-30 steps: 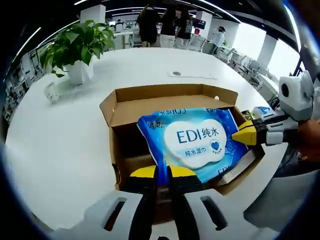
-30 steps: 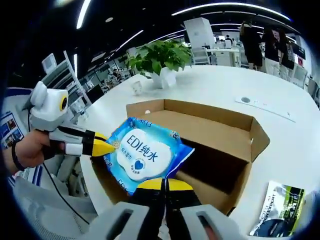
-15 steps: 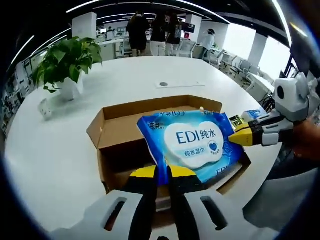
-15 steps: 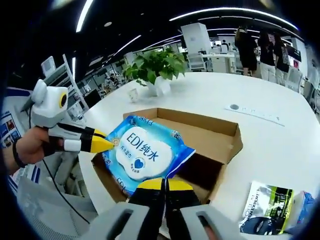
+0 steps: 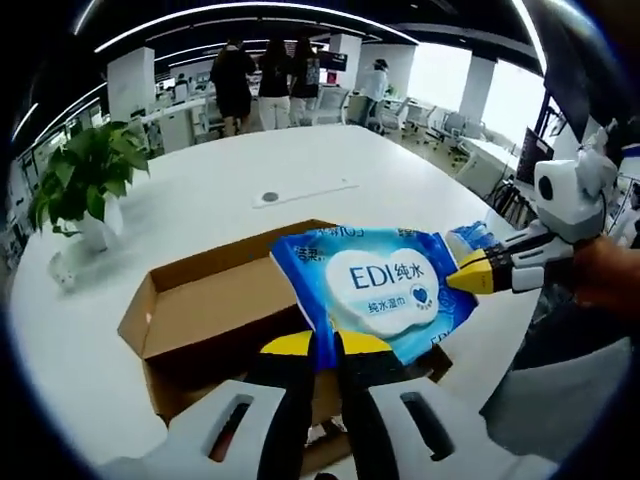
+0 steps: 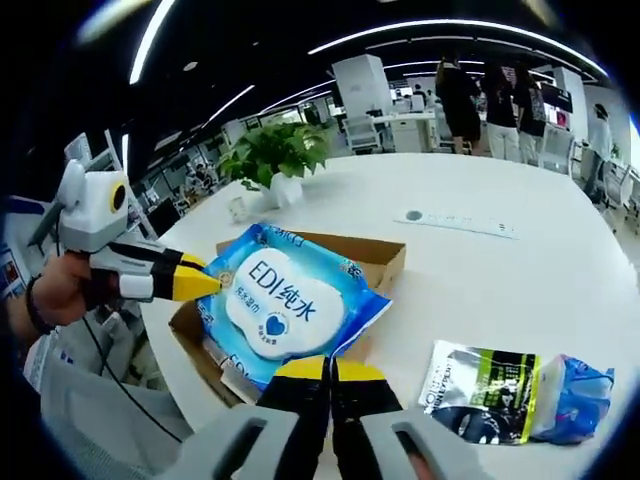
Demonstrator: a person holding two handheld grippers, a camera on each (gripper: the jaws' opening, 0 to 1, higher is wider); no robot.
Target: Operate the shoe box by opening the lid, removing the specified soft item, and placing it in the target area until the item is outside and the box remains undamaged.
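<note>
Here, glossy wipes pack [image 5: 385, 292], corrugated box [image 5: 215, 320]

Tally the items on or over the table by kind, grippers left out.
Blue wipes pack, held up by both grippers: 1
Cardboard box, open: 1
Potted plant: 1
Flat packets on the table, one dark green, one blue: 2
Total: 5

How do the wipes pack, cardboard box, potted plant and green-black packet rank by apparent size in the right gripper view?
1. Cardboard box, though mostly hidden.
2. Wipes pack, nearest the camera, so enlarged.
3-4. Green-black packet and potted plant look alike; the plant is farther, so unsure.
</note>
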